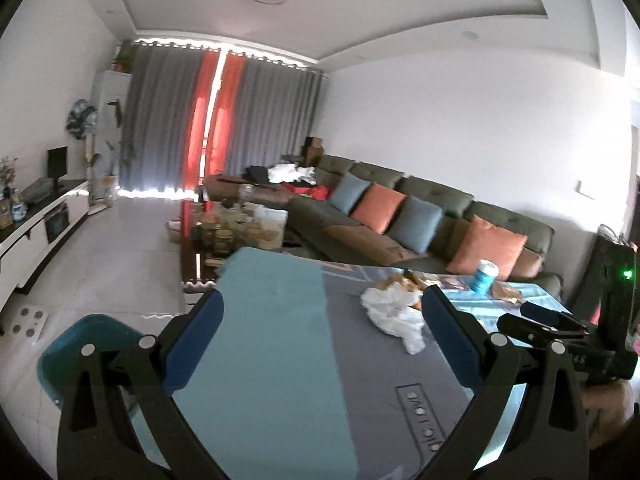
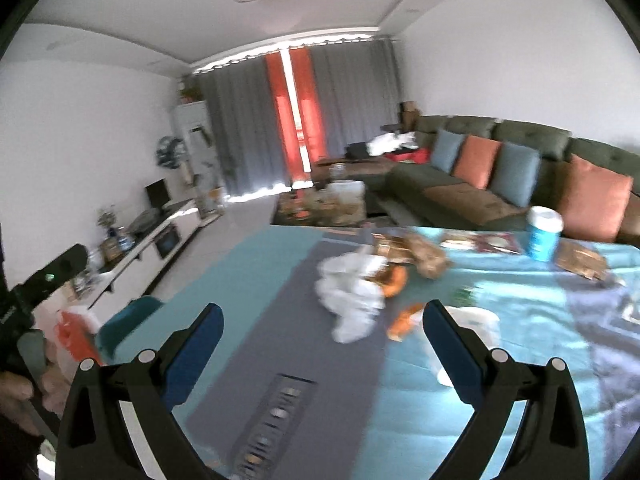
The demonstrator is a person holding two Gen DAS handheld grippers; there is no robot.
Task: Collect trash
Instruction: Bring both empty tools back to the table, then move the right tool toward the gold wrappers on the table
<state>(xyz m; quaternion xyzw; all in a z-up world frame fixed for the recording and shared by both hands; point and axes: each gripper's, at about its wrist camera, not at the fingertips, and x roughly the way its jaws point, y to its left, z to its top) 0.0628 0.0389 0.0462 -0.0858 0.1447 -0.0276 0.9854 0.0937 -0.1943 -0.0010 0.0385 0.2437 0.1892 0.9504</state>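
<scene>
A crumpled white plastic bag lies on the teal and grey tablecloth. Around it are orange scraps, a brown wrapper and flat snack packets. A blue paper cup stands upright behind them. A white plastic piece sits by my right finger. My left gripper is open and empty, hovering short of the bag. My right gripper is open and empty, with the bag just beyond its tips.
A teal chair stands at the table's left side. Beyond are a coffee table crowded with jars, a green sofa with cushions and a white TV cabinet. A hand holds an orange-white bag.
</scene>
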